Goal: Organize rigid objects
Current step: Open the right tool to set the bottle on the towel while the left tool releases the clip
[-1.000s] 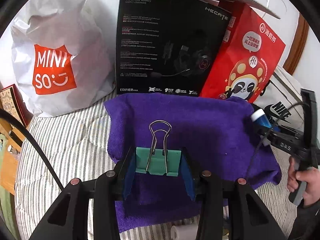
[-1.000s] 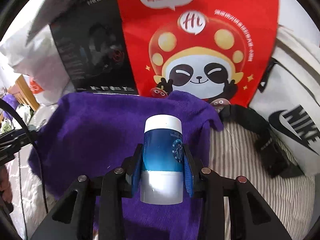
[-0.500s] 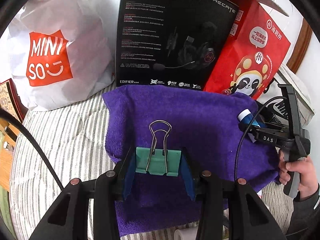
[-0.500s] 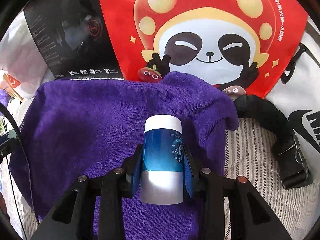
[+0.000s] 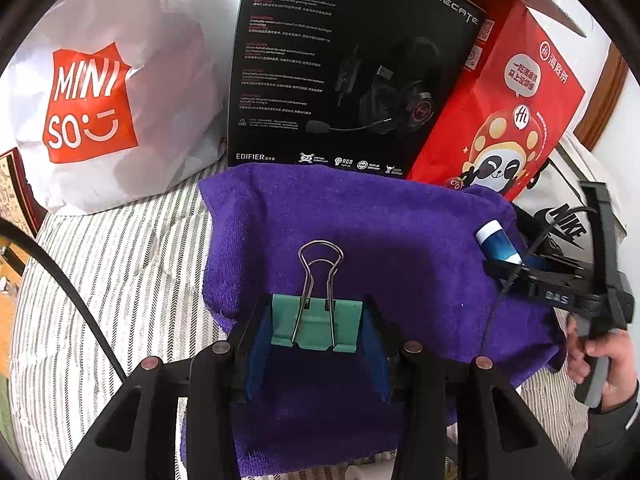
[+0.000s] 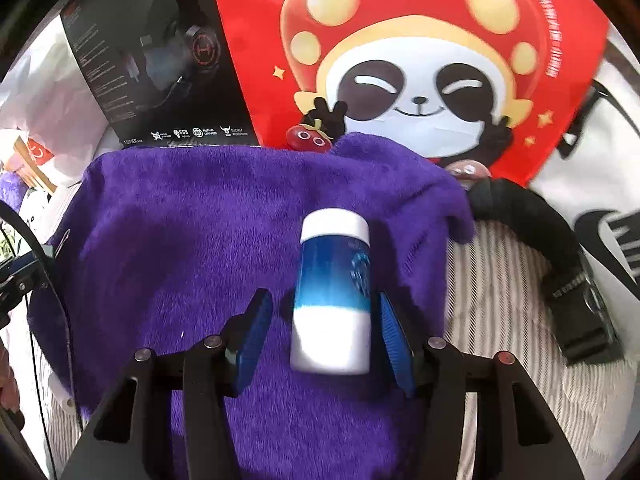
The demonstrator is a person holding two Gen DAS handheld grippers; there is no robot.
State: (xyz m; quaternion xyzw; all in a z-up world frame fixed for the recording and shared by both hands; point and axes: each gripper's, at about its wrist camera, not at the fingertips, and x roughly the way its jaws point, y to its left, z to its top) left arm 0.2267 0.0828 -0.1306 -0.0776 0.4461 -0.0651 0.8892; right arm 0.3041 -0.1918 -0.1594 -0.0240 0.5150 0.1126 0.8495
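My left gripper [image 5: 316,328] is shut on a green binder clip [image 5: 314,326], its wire handles pointing forward, above the purple towel [image 5: 380,232]. In the right wrist view my right gripper [image 6: 326,336] is open. The blue and white bottle [image 6: 332,292] lies blurred between the spread blue pads [image 6: 394,340] over the towel's [image 6: 180,232] right part. Whether it rests on the towel I cannot tell. The bottle [image 5: 498,244] and right gripper [image 5: 516,266] also show at the right of the left wrist view.
Behind the towel stand a white MINISO bag [image 5: 92,108], a black headset box [image 5: 344,68] and a red panda bag [image 6: 420,60]. A white Nike bag [image 6: 600,200] and black strap [image 6: 552,248] lie right. Striped bedding [image 5: 120,280] surrounds the towel.
My right gripper has opened and let go of the bottle, which now sits loose and blurred between the pads. Both grippers have moved closer to the towel and boxes.
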